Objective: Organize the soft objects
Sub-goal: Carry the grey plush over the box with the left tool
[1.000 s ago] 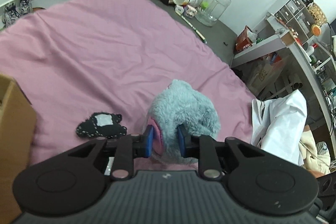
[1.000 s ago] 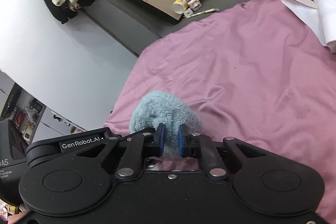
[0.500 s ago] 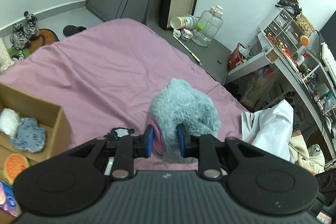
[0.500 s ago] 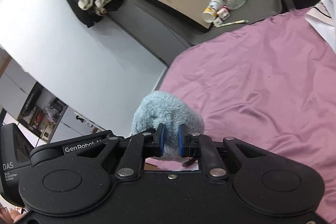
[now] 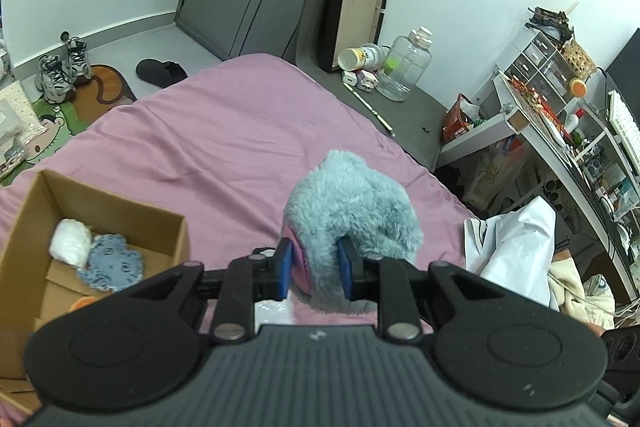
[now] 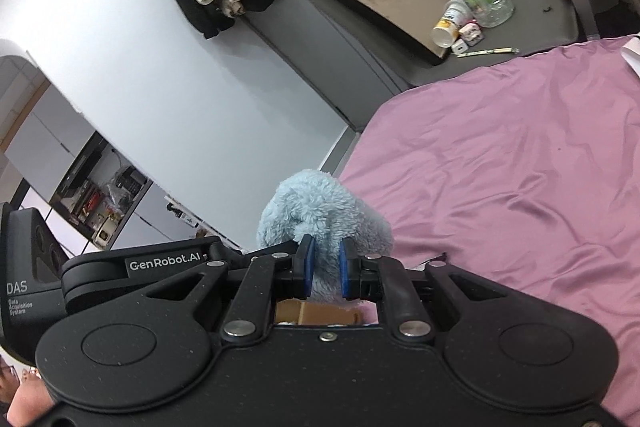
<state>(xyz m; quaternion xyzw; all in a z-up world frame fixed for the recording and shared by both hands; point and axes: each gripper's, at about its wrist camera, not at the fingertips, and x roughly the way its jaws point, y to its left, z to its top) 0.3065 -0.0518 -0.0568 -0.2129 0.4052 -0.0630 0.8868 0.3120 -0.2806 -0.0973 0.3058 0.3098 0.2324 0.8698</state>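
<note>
- Two grippers in view, one per wrist camera. The left gripper [image 5: 313, 269] has its blue pads clamped on one fluffy grey-blue plush slipper [image 5: 352, 211], whose pink lining shows against the left pad.
- The right gripper [image 6: 325, 269] is clamped on one fluffy light-blue plush item [image 6: 320, 215]; whether it is a second slipper or part of the first cannot be told.
- Both plush pieces are held up off the pink bed sheet [image 5: 224, 131], not resting on it.
- One open cardboard box [image 5: 104, 211] stands on the sheet at lower left of the left view. Three soft things are visible inside: one white fluffy piece [image 5: 71, 241], one blue-grey patterned cloth [image 5: 110, 263], one orange item [image 5: 82, 303] only partly seen.
- On the floor beyond the bed: one pair of sneakers [image 5: 62, 69] and one pair of dark slippers [image 5: 160, 71].
- One clear plastic jug [image 5: 406, 67] and one tipped paper cup [image 5: 358, 57] lie near the wall.
- One white garment [image 5: 516, 247] hangs off the bed's right edge.
</note>
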